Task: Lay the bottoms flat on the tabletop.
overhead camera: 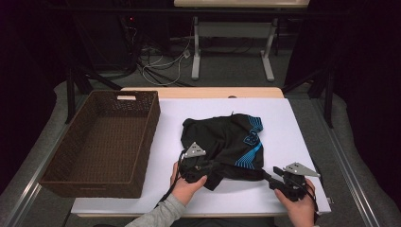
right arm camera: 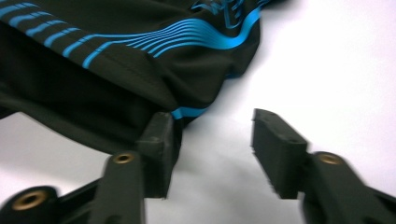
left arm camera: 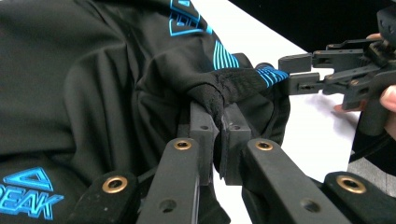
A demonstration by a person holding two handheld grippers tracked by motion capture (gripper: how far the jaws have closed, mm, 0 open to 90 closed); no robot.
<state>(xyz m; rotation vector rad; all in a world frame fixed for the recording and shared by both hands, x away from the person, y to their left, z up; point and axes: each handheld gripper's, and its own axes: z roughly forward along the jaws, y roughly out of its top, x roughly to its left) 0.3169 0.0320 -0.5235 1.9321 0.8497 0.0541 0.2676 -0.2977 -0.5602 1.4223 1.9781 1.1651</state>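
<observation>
A black sports garment [overhead camera: 227, 139] with blue stripes and a blue logo lies crumpled on the white table top [overhead camera: 288, 123]. My left gripper [overhead camera: 213, 166] is at its near left edge, shut on a bunched fold of the black cloth [left arm camera: 219, 93]; the jaws [left arm camera: 219, 123] pinch it tightly. My right gripper [overhead camera: 270, 174] is at the garment's near right corner, open. In the right gripper view its jaws [right arm camera: 215, 123] stand apart over bare table, and the left one touches the striped hem [right arm camera: 187, 112]. The left gripper view shows the right gripper [left arm camera: 286, 72] just beyond the held fold.
A brown wicker basket [overhead camera: 146, 137] stands on the table's left side, empty inside. The table's near edge runs just below both hands. Beyond the far edge are cables on the floor and the legs of a white desk [overhead camera: 196, 56].
</observation>
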